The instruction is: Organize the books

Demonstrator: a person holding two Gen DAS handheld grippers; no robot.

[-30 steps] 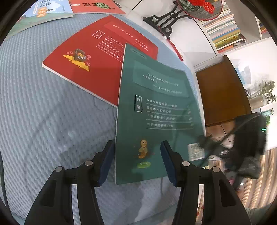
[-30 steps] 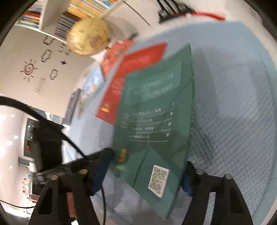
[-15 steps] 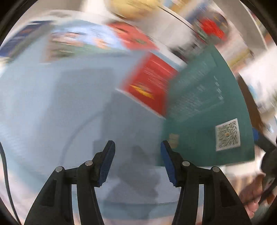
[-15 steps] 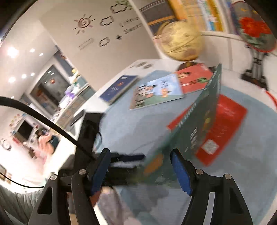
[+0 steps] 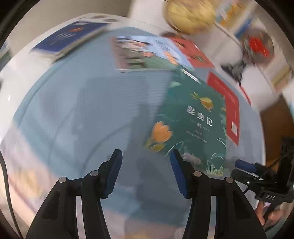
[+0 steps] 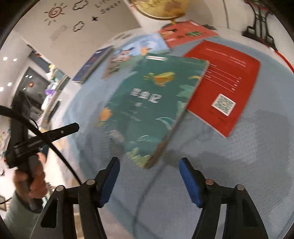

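**Green book lies face up, the gathering is not yet done**

Your green book (image 6: 147, 103) lies with its front cover up on the pale blue mat (image 6: 229, 165), and its far right corner rests over the edge of the red book (image 6: 226, 82) that shows its back cover. Both grippers are free of it. On your right gripper (image 6: 148, 176) the jaws have just been closing a little, but nothing is between them; the near corner of the green book lies just ahead of them. On your left gripper (image 5: 145, 171) the jaws stand apart and hold nothing.

I judge that the task is at an early or middle stage. Four more books are spread flat and separate: the red book, a second red book (image 6: 183, 33) further back, a light blue picture book (image 6: 136, 51) and a dark blue book (image 6: 91, 64) at the far left. No tidy pile or row exists yet.

The mat covers a white worktop (image 5: 23, 77). Behind it stand a globe (image 6: 161, 7), a black ornament stand (image 6: 261, 23) and a bookshelf (image 5: 238, 14) with many books. The left view is blurred.
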